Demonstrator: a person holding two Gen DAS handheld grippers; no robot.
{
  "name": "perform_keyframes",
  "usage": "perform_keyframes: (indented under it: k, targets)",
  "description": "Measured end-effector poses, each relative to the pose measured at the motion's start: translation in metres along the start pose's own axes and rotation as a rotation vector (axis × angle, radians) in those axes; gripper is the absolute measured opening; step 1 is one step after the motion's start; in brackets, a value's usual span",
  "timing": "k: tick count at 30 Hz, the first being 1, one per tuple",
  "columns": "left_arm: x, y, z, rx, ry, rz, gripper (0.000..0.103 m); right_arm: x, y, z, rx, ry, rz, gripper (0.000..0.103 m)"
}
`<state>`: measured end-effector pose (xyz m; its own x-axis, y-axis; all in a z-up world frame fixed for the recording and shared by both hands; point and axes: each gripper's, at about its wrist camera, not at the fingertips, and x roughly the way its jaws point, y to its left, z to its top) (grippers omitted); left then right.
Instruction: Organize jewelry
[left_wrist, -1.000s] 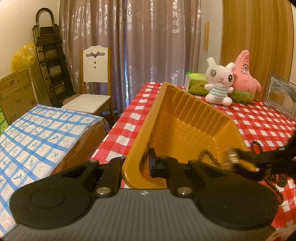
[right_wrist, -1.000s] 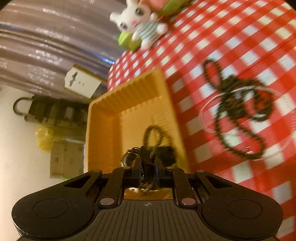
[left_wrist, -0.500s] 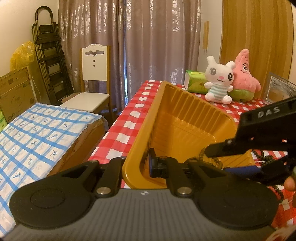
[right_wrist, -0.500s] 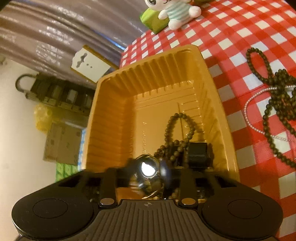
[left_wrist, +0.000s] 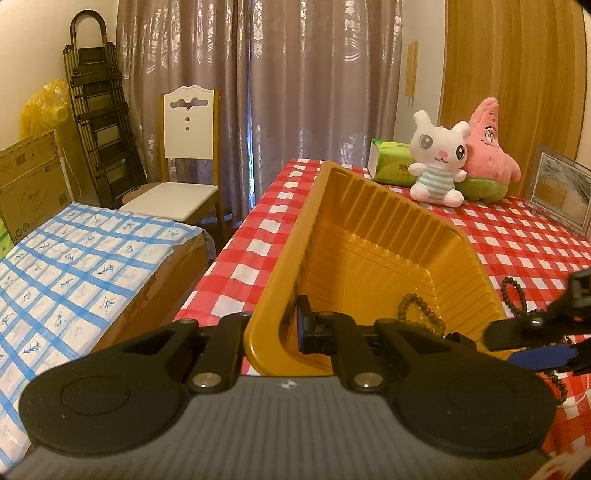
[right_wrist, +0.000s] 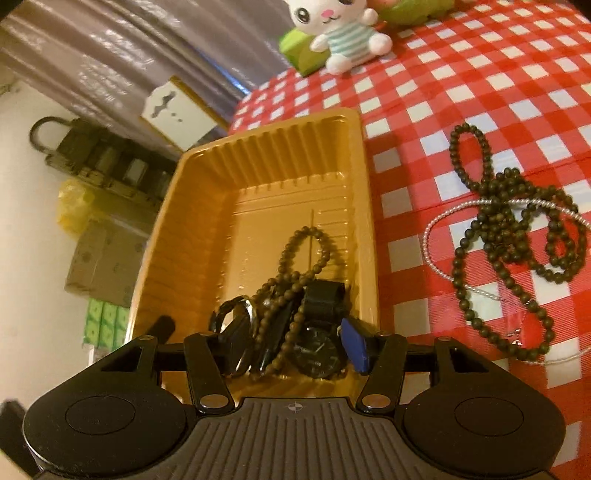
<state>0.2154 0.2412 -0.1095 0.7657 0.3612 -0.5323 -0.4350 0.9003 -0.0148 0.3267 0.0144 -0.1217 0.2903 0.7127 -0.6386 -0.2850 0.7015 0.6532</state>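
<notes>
My left gripper (left_wrist: 277, 332) is shut on the near wall of the yellow ribbed tray (left_wrist: 369, 236), which it holds tilted. In the right wrist view the tray (right_wrist: 258, 166) holds a brown bead bracelet (right_wrist: 306, 258), a black-faced watch (right_wrist: 317, 350) and a silver watch (right_wrist: 236, 321) at its near end. My right gripper (right_wrist: 295, 343) stands open just above these, its pads not pressing on anything. It also shows at the right edge of the left wrist view as the right gripper (left_wrist: 517, 345). A long dark bead necklace (right_wrist: 509, 236) and a pearl string (right_wrist: 436, 225) lie tangled on the red checked cloth.
A white plush rabbit (left_wrist: 439, 166), a pink starfish plush (left_wrist: 487, 147), a green tissue pack (left_wrist: 391, 166) and a picture frame (left_wrist: 561, 188) stand at the table's far end. Left of the table edge are a white chair (left_wrist: 184, 166) and a blue-checked low surface (left_wrist: 74, 266).
My right gripper went from shut on the silver watch to open, and the watch now lies in the tray. It also rolled and drew back toward the right. The left gripper kept still.
</notes>
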Motion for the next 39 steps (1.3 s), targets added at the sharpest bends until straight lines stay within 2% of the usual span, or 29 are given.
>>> perform_keyframes:
  k: [8,22,30,34,39]
  targets:
    - [0.0,0.001,0.0,-0.003,0.002,0.004,0.009,-0.033,-0.013,-0.011,-0.115,-0.056,-0.058,0.056]
    - [0.0,0.002,0.0,0.0,0.004,0.009,0.01,-0.067,-0.077,-0.016,-0.172,-0.107,-0.282,0.055]
    - [0.0,0.002,0.0,0.0,0.003,0.01,0.01,-0.067,-0.107,-0.01,-0.25,-0.131,-0.4,0.036]
    - [-0.001,0.004,0.0,-0.001,0.004,0.011,0.01,-0.06,-0.121,-0.007,-0.306,-0.126,-0.445,0.032]
    - [-0.001,0.004,0.0,0.0,0.004,0.011,0.01,-0.051,-0.126,-0.006,-0.394,-0.116,-0.461,0.03]
